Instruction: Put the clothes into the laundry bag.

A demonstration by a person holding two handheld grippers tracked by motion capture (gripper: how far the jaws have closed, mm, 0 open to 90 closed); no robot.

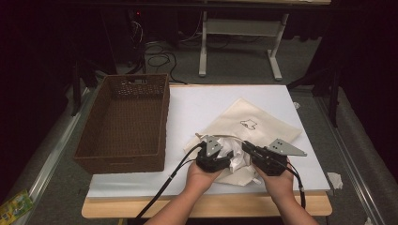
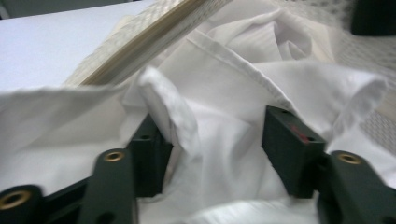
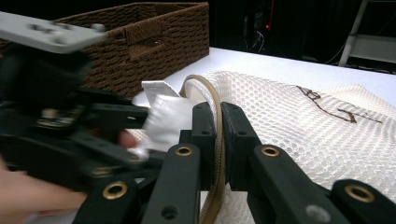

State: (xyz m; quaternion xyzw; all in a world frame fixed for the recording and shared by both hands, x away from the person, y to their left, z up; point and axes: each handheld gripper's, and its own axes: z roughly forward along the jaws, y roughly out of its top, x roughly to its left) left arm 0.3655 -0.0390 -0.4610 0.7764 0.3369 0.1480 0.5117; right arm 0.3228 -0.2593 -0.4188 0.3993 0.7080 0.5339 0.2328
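Note:
A cream mesh laundry bag [image 1: 256, 119] with a tan trimmed opening lies on the white table top [image 1: 202, 101]. White cloth [image 1: 234, 153] bunches at the bag's mouth, between my two grippers. In the left gripper view my left gripper [image 2: 217, 140] stands open, with a fold of the white cloth [image 2: 224, 93] loose between the pads and the bag's edge [image 2: 140, 42] lifted above it. My right gripper [image 3: 218, 126] is shut on the bag's tan trim [image 3: 212, 98]. From above, the left gripper [image 1: 225, 153] and the right gripper [image 1: 245, 147] sit close together at the bag's near edge.
A brown wicker basket [image 1: 119, 164] stands on the table's left side, open at the top, and rises behind the left gripper in the right gripper view [image 3: 140, 42]. A white table frame [image 1: 234, 28] and cables lie on the floor beyond the far edge.

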